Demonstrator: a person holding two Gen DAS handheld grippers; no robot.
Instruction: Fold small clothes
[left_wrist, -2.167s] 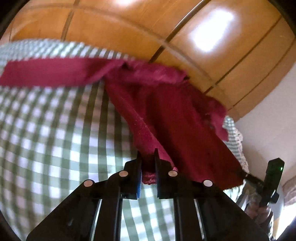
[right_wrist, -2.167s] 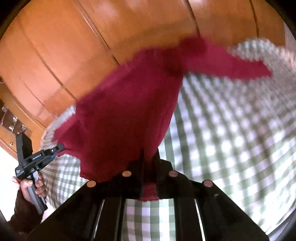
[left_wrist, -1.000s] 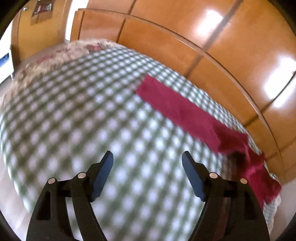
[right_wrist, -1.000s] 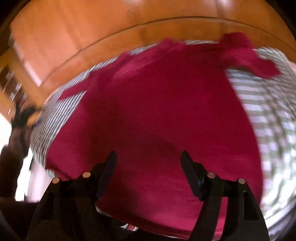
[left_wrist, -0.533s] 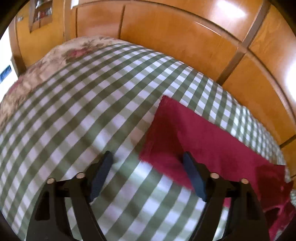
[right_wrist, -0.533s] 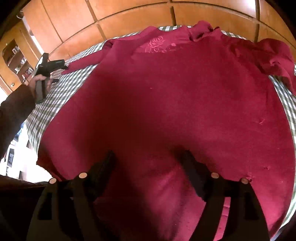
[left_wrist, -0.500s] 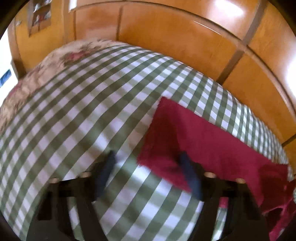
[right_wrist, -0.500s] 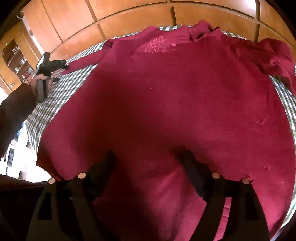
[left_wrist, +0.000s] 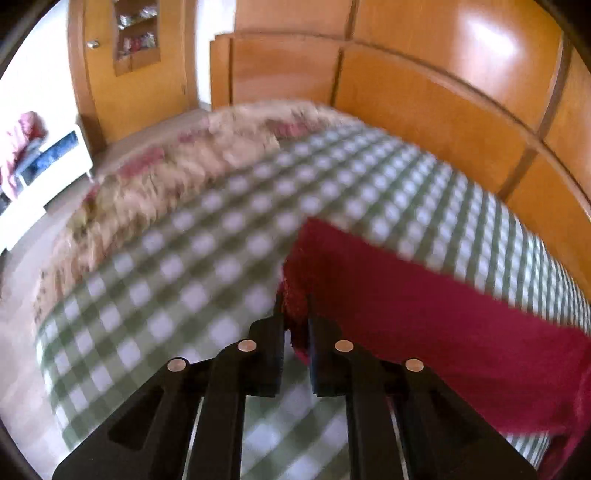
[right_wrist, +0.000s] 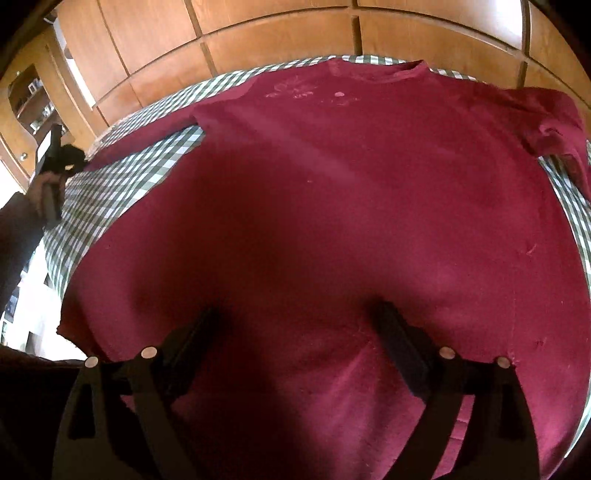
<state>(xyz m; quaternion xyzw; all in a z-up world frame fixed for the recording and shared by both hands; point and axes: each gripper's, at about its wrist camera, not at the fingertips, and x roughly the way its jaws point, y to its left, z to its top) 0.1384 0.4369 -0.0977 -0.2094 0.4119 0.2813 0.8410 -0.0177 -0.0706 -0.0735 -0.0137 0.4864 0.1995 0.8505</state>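
A dark red long-sleeved shirt (right_wrist: 332, 184) lies spread face up on the green-checked bedspread (right_wrist: 122, 177), collar toward the wooden wall. In the left wrist view its sleeve (left_wrist: 424, 314) stretches off to the right. My left gripper (left_wrist: 294, 300) is closing on the cuff end, with the red fabric pinched between its pads. The right wrist view shows that same gripper (right_wrist: 55, 155) at the far left, held by a hand in a dark sleeve. My right gripper (right_wrist: 297, 308) hovers over the shirt's lower body, jaws wide and still opening, nothing between them.
A floral blanket (left_wrist: 166, 177) covers the bed beyond the checked spread (left_wrist: 184, 277). Glossy wooden panels (left_wrist: 443, 103) run along the far side. The other sleeve (right_wrist: 554, 122) lies crumpled at the right. The bed's edge drops to the floor on the left.
My left gripper came down onto the sleeve's end and closed its jaws on the cuff. The right gripper's jaws spread wider over the shirt and it hardly moved.
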